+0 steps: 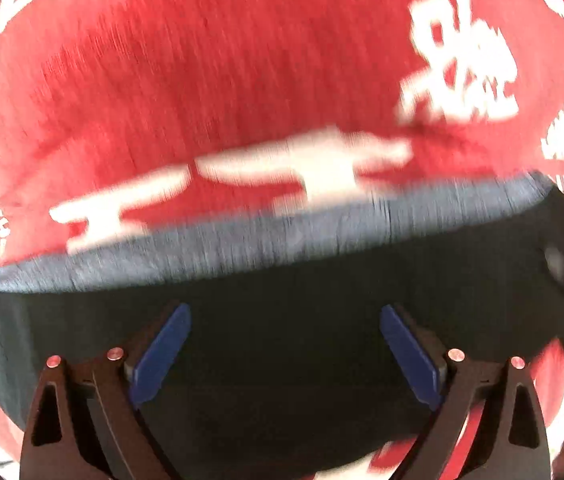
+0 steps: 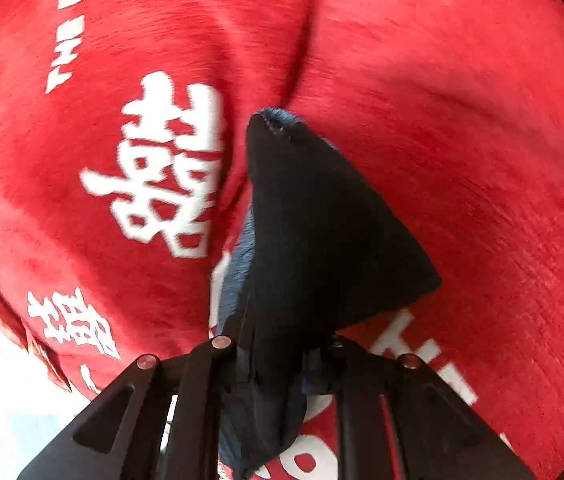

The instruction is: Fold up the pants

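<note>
The pants (image 1: 282,320) are dark navy, almost black, with a lighter blue-grey edge along their far side. They lie across the red cloth in the left wrist view. My left gripper (image 1: 284,320) is open just above them, its blue pads (image 1: 162,352) wide apart and holding nothing. In the right wrist view my right gripper (image 2: 278,364) is shut on a bunched part of the pants (image 2: 314,232). The cloth stands up from the fingers in a dark cone with a stitched corner at the tip.
A red cloth (image 1: 202,80) with white printed characters and letters covers the surface under the pants. It is wrinkled, with a deep crease (image 2: 306,40) running away from the pants. A pale surface (image 2: 10,420) shows at the lower left of the right wrist view.
</note>
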Action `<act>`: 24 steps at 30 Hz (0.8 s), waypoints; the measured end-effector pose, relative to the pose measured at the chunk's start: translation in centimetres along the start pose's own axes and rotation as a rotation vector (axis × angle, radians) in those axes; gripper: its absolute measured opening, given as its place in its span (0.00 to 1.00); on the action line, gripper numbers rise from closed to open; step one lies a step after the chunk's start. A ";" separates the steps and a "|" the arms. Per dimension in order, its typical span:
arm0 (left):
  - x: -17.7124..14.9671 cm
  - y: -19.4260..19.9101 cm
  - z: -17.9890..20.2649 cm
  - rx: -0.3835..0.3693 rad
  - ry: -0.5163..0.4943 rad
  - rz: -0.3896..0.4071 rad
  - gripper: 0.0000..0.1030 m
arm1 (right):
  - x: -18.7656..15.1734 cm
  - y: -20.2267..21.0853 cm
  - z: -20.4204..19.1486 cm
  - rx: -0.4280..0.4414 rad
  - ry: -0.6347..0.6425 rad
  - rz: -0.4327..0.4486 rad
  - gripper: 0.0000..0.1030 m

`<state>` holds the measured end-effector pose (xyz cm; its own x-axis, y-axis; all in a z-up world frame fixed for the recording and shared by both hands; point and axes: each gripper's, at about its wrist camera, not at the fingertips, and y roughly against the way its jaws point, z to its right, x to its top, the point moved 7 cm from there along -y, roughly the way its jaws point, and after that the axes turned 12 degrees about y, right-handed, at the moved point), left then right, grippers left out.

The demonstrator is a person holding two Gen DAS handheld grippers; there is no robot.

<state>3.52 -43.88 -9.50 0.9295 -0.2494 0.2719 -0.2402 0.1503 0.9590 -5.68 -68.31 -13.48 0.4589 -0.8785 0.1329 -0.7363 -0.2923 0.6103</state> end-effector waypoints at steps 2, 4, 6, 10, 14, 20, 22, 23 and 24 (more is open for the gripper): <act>1.1 -1.4 0.5 0.027 0.029 -0.014 0.95 | -0.1 0.7 -1.7 0.024 0.051 0.004 0.15; 0.5 -4.9 1.5 0.085 -0.010 -0.109 1.00 | -0.2 1.2 -3.2 0.042 0.086 0.004 0.15; 0.9 -4.5 1.8 0.106 -0.042 -0.048 1.00 | -0.4 1.5 -4.7 0.042 0.137 -0.003 0.15; 0.6 -2.0 0.4 0.048 -0.021 -0.053 1.00 | -0.4 1.8 -7.4 0.009 0.224 -0.009 0.15; -3.1 0.5 -1.3 0.010 -0.066 -0.045 1.00 | -1.6 2.2 -10.6 -0.055 0.364 -0.030 0.15; -6.3 -0.9 -3.3 0.008 -0.101 -0.106 1.00 | -4.8 1.2 -15.6 -0.163 0.582 -0.087 0.15; -5.4 1.3 -6.3 -0.004 -0.040 -0.051 1.00 | -6.2 0.5 -17.5 -0.188 0.659 -0.105 0.15; -5.0 2.0 -7.6 -0.004 -0.025 -0.034 1.00 | -7.4 -0.4 -19.0 -0.223 0.727 -0.123 0.15; -4.4 3.1 -9.9 0.009 -0.002 -0.008 1.00 | -8.2 -1.0 -19.6 -0.240 0.761 -0.133 0.16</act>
<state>1.48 -32.84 -8.54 0.9306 -0.2526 0.2648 -0.2357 0.1398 0.9617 1.01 -53.39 0.09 0.8114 -0.3188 0.4899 -0.5646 -0.2111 0.7979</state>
